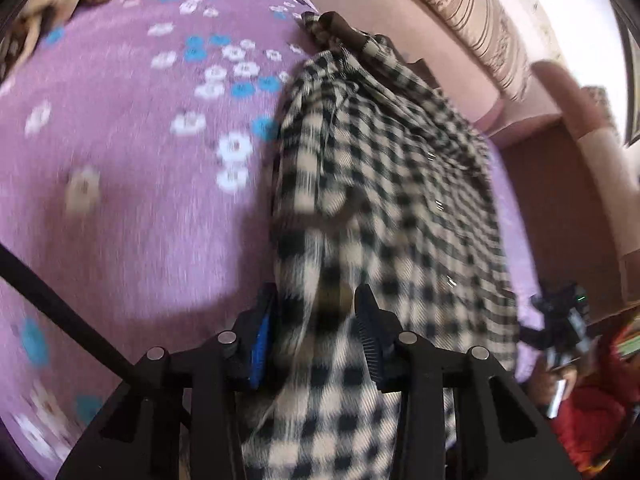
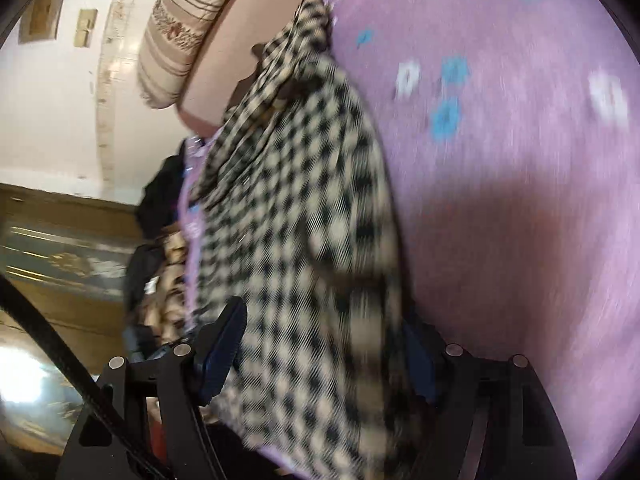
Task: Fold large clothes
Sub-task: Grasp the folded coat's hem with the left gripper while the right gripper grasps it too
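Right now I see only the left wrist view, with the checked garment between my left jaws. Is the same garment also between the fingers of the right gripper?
Observer: Yes. In the right wrist view the checked garment fills the gap of the right gripper, whose jaws stand wide apart. The picture is too blurred to tell whether the pads press on it.
Operator: Thank you. Is anything lying near the garment on that side?
Observer: Yes, a heap of dark clothes lies just past the edge of the purple bedspread, to the left of the garment in that picture.
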Demonstrator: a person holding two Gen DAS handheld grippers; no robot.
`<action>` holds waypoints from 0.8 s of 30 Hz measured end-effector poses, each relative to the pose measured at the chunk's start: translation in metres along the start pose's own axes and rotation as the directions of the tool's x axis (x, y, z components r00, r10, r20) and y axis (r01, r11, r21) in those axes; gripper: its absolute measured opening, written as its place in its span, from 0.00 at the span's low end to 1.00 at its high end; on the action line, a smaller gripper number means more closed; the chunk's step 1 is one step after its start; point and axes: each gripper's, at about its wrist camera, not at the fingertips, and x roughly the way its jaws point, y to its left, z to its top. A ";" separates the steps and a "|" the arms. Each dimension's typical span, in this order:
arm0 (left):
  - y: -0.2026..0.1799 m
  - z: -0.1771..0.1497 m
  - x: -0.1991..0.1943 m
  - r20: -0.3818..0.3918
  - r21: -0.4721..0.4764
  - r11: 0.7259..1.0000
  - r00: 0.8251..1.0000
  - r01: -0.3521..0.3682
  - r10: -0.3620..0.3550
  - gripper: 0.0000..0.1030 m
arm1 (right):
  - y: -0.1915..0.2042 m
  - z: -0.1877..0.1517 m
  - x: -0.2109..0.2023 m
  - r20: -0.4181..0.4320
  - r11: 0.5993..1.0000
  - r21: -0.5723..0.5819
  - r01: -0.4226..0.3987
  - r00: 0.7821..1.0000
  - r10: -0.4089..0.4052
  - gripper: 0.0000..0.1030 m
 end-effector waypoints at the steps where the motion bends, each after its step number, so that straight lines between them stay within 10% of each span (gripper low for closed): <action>1: 0.002 -0.009 -0.003 0.003 -0.012 1.000 1.000 0.026 -0.026 0.36 | -0.001 -0.010 0.000 -0.012 1.000 0.005 -0.024 1.000 0.024 0.74; 10: 0.008 -0.040 -0.018 0.041 -0.029 0.997 0.996 0.075 -0.074 0.37 | 0.003 -0.071 0.008 -0.045 0.996 0.002 -0.086 0.995 0.086 0.72; 14: -0.001 -0.050 -0.021 0.065 -0.002 0.997 0.995 0.080 -0.080 0.60 | 0.009 -0.086 0.011 -0.028 0.998 -0.025 -0.056 0.998 0.056 0.69; 19: -0.011 -0.060 -0.022 0.099 -0.003 0.999 0.994 0.037 -0.037 0.65 | 0.017 -0.094 0.014 -0.001 0.995 -0.089 0.043 0.999 -0.043 0.50; 21: -0.012 -0.059 -0.022 0.094 -0.025 0.999 0.995 -0.039 0.041 0.38 | 0.018 -0.093 0.014 0.010 0.989 -0.102 0.103 0.995 -0.103 0.29; 22: -0.011 -0.057 -0.021 0.076 -0.042 0.991 0.989 -0.126 0.129 0.10 | 0.017 -0.092 0.014 0.009 0.982 -0.113 0.149 0.989 -0.149 0.13; 24: -0.010 -0.055 -0.026 0.075 -0.072 0.989 0.988 -0.130 0.136 0.10 | 0.017 -0.090 0.012 0.007 0.982 -0.112 0.153 0.988 -0.153 0.09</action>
